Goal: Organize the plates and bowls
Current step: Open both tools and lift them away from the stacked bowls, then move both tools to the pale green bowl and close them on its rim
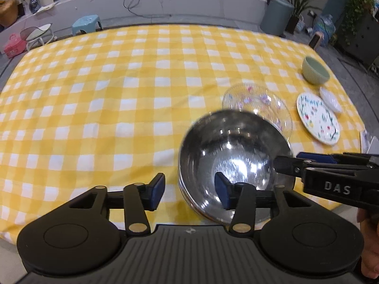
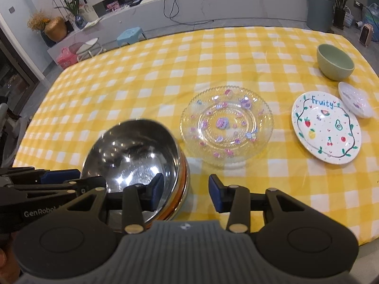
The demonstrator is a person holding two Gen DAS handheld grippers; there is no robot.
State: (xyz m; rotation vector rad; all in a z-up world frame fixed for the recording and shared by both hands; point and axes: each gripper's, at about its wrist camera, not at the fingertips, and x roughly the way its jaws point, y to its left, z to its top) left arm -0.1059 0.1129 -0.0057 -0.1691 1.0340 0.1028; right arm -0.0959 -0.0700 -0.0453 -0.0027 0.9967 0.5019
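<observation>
Left wrist view: steel bowl [image 1: 233,163] lower right of centre on yellow check cloth [image 1: 118,94], blurred, apparently the top of a nested stack. Left gripper [image 1: 189,193] straddling near-left rim, roughly half open, one pad inside, one outside, no contact seen. Right gripper's fingers [image 1: 287,164] at the bowl's right rim.

Right wrist view only: orange band under steel rim, so a second bowl below [image 2: 176,203]. Right gripper [image 2: 186,195] part open over the right rim, not clamped. Also sharper here: clear glass plate [image 2: 226,125] centre, "Fruity" plate [image 2: 327,127] right, green bowl [image 2: 335,61] upper right, small white dish [image 2: 355,99] touching the Fruity plate.
</observation>
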